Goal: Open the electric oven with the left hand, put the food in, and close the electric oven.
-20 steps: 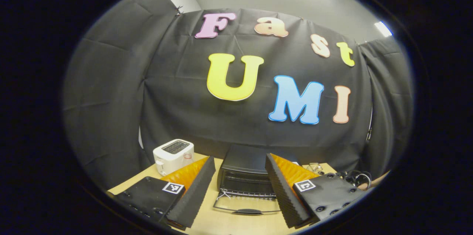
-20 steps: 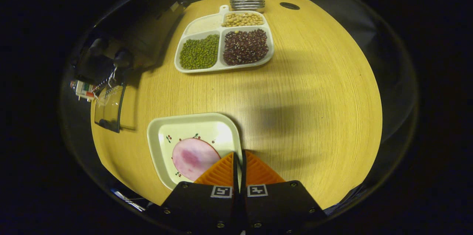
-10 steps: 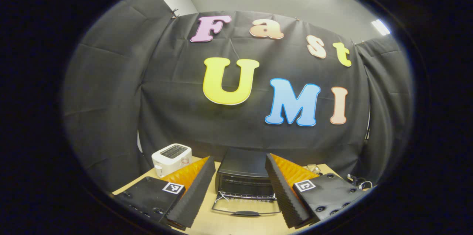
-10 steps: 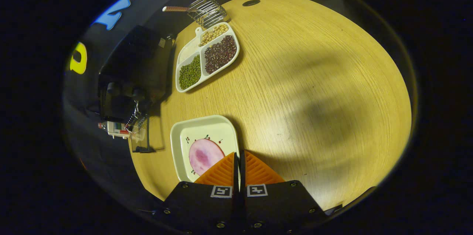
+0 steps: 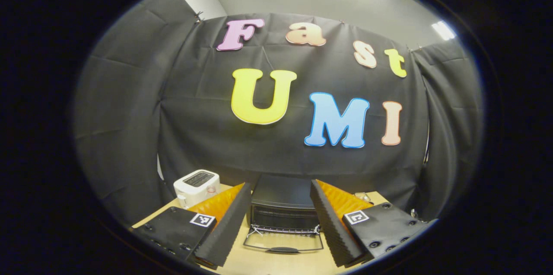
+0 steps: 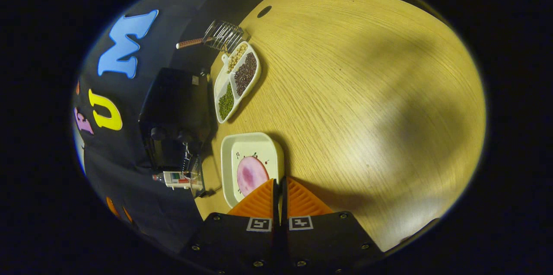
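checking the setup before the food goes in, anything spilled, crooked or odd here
Nothing stands out. The oven door hangs open as the task needs, the beans sit inside their tray, and the ham lies flat on its plate.

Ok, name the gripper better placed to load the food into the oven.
Right. The right gripper is shut on the plate with the ham slice; the left gripper is open, facing the oven.

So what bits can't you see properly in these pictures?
- Inside of the oven, left gripper view: too dark to see past the open door.
- Near edge of the plate, right gripper view: the right gripper covers it, so the grip itself is hidden.
- Part of the ham slice, same view: under one finger.
- Toaster slots, left gripper view: too small to tell what's in them.
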A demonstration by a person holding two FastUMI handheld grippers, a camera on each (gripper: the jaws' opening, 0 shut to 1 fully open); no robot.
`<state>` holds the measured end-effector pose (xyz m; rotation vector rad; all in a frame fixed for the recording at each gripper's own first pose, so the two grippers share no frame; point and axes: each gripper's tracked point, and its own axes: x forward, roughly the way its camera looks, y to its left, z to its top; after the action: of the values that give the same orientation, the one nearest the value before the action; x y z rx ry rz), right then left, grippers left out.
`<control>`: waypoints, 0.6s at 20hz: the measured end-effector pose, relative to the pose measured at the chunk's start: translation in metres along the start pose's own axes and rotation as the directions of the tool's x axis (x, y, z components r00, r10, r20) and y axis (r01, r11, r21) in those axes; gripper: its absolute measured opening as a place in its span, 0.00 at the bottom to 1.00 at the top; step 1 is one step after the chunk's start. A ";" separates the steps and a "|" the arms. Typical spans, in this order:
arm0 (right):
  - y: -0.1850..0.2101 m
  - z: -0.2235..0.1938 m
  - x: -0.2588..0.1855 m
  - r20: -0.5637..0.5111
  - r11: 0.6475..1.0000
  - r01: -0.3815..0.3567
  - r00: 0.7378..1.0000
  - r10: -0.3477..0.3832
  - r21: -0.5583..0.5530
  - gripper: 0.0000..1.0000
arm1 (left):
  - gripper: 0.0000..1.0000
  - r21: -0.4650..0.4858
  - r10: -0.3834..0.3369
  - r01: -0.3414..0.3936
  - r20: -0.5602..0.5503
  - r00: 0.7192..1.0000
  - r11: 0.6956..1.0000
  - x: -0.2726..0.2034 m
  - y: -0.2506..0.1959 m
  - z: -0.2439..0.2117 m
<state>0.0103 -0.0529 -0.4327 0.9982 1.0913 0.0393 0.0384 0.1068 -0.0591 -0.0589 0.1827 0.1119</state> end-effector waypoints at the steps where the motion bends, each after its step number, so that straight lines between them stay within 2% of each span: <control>1: 0.000 -0.001 -0.001 0.009 1.000 -0.011 1.000 0.010 0.017 0.00 | 0.98 -0.001 0.001 -0.001 0.003 1.000 1.000 0.000 0.001 0.002; 7: 0.013 -0.018 -0.014 0.042 0.995 -0.074 0.997 0.071 0.070 0.00 | 0.98 -0.009 -0.011 0.011 0.018 1.000 1.000 -0.001 0.001 0.008; 12: 0.032 -0.037 -0.033 0.137 0.989 -0.069 0.989 0.050 0.134 0.00 | 0.97 -0.001 -0.042 0.042 0.022 0.999 0.999 0.002 0.001 0.006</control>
<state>-0.0207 -0.0254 -0.3907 1.1418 0.9516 -0.0549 0.0411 0.1080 -0.0534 -0.0625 0.1596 0.0709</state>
